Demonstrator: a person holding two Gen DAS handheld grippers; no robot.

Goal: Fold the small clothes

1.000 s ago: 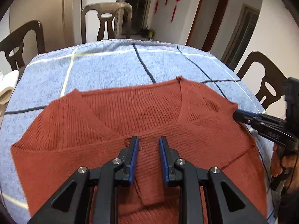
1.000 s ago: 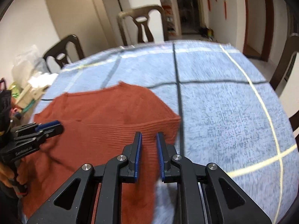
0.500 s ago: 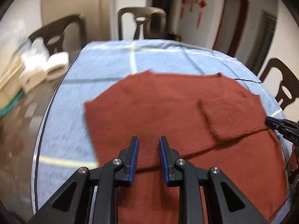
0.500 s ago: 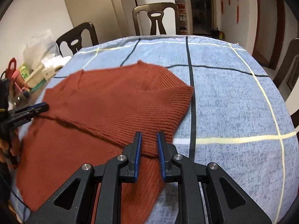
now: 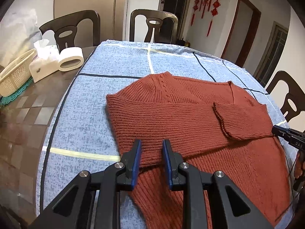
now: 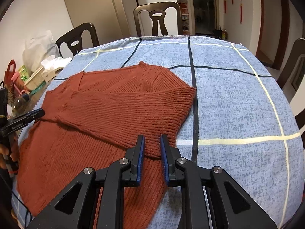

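Note:
A rust-red ribbed knit sweater (image 5: pixel 181 118) lies flat on the blue checked tablecloth (image 5: pixel 118 66), both sleeves folded in across its body. My left gripper (image 5: pixel 151 152) is open and empty, its jaws hovering over the folded left sleeve's lower edge. My right gripper (image 6: pixel 152 147) is open and empty over the folded right sleeve's lower edge on the same sweater (image 6: pixel 114 110). The right gripper's tip also shows at the right edge of the left wrist view (image 5: pixel 282 131); the left gripper's tip shows at the left edge of the right wrist view (image 6: pixel 36 113).
A cream basket (image 5: pixel 13 72), a tissue pack (image 5: pixel 43 61) and a paper roll (image 5: pixel 70 59) sit on the bare dark table left of the cloth. Dark wooden chairs (image 5: pixel 154 26) ring the table. Bags and bottles (image 6: pixel 17 80) stand at the far left.
Both grippers swung outward from the sweater's middle to its two sides and pulled back a little. The sleeves now lie folded across the body.

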